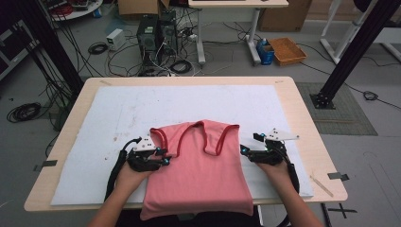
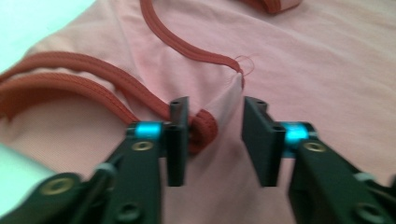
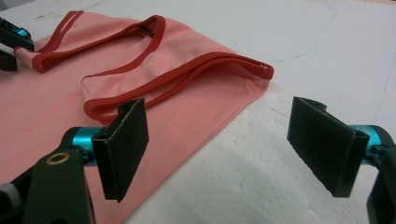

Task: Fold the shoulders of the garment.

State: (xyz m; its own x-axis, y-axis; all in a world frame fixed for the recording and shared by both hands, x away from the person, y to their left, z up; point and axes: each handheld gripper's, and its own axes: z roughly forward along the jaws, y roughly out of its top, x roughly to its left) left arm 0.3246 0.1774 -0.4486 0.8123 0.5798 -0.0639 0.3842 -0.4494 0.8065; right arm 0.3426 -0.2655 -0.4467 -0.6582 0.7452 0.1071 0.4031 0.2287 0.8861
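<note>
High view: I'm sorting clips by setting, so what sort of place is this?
Probably a lab or workshop: computer towers and loose cables on the floor, black frame posts, and a padded table bearing a pink tank top.

Item: a pink tank top (image 1: 198, 175) with darker red trim is being shown.
Pose: it is being laid flat, straps pointing far, hem near.
Place: it is being kept at the near middle of the white pad (image 1: 94, 123); the hem is being draped over the near table edge.
Surface: it is being seen mostly smooth.
</note>
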